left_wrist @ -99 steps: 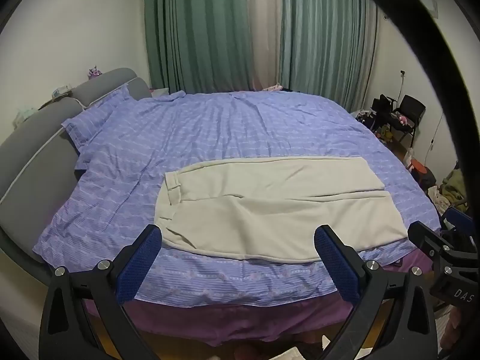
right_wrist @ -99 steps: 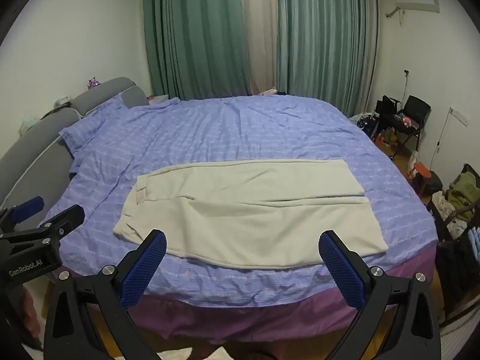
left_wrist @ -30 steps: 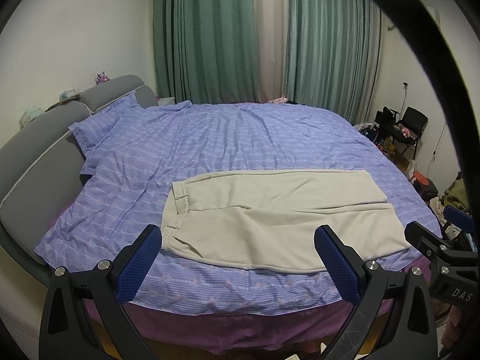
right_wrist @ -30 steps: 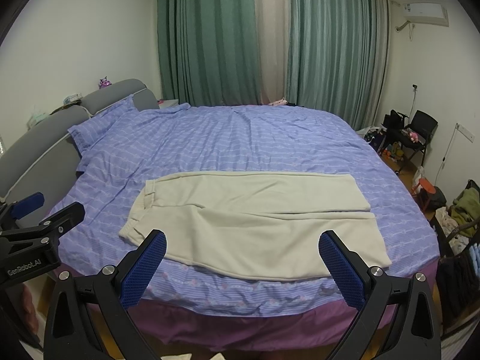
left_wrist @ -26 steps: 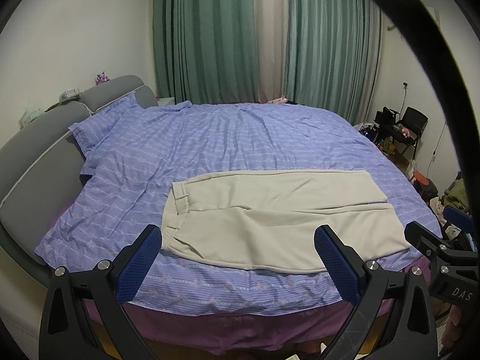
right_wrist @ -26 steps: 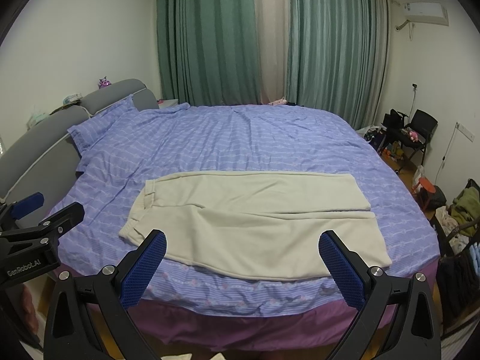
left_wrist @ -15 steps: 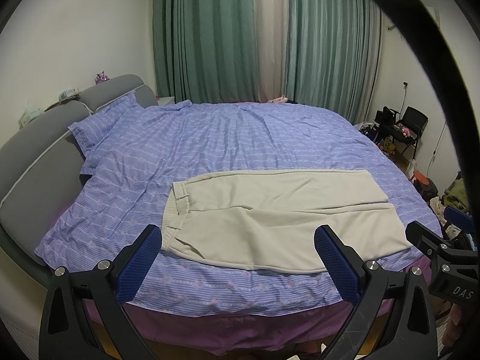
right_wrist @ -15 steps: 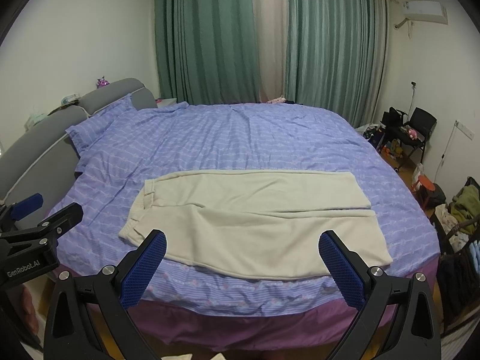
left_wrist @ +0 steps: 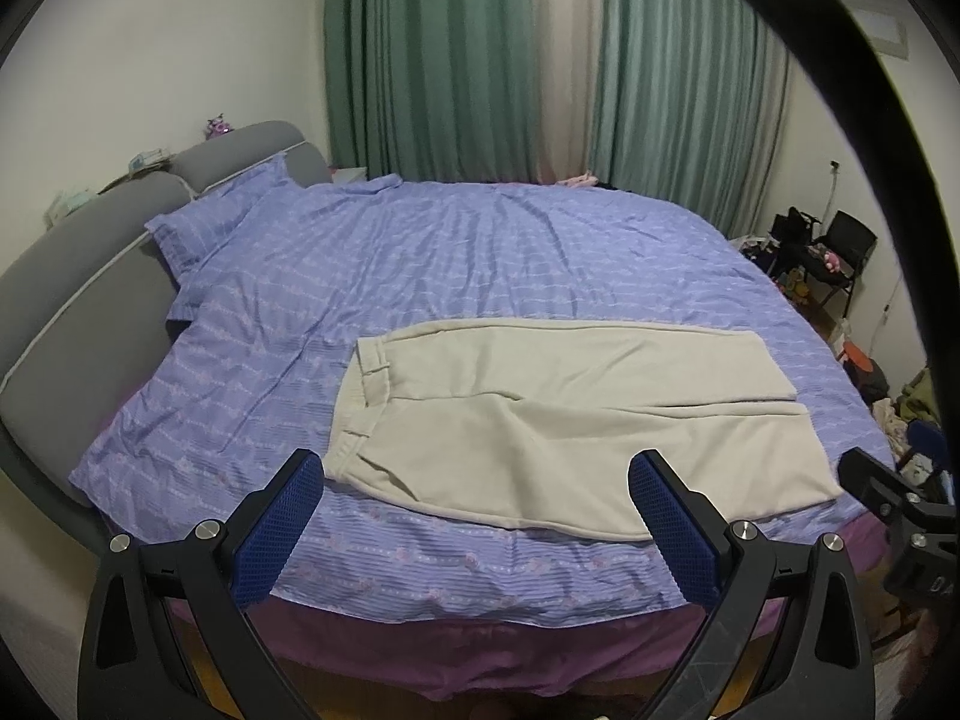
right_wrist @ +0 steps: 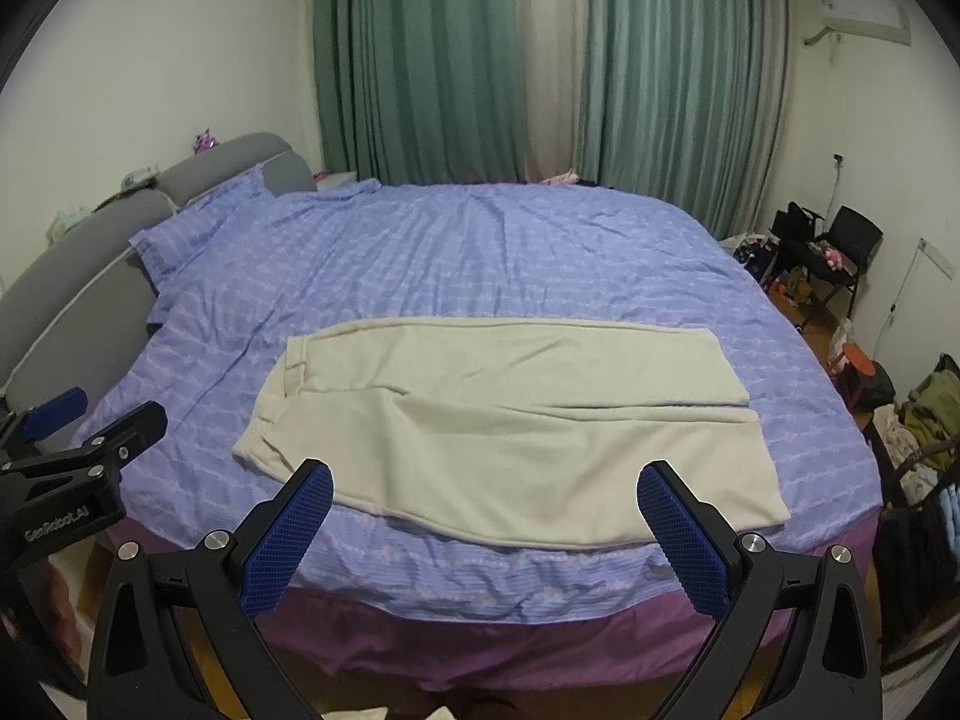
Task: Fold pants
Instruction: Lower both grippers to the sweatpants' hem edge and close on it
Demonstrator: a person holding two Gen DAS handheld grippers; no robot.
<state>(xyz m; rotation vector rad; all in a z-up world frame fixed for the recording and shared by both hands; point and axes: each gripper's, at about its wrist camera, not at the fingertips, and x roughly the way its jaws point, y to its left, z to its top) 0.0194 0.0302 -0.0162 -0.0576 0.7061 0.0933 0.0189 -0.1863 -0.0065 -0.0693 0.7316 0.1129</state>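
Cream pants (left_wrist: pixel 558 414) (right_wrist: pixel 510 420) lie flat across the near part of the bed, waistband to the left, leg hems to the right. The two legs lie side by side with a slit between them at the right. My left gripper (left_wrist: pixel 474 474) hangs open above the bed's near edge, short of the pants, with nothing between its blue pads. My right gripper (right_wrist: pixel 483 483) is likewise open and empty in front of the near hem edge. Each gripper shows at the other view's edge.
The bed has a purple striped cover (left_wrist: pixel 480 252) over a violet sheet (right_wrist: pixel 480 648). A grey headboard (left_wrist: pixel 72 258) runs along the left. Green curtains (right_wrist: pixel 420 60) hang behind. A black chair (right_wrist: pixel 840 252) and piled clutter (right_wrist: pixel 924 408) stand on the right.
Both views have risen slightly since 3.3 s ago, so the pants sit a little lower and farther. Over the last second almost nothing has moved; both grippers stay open.
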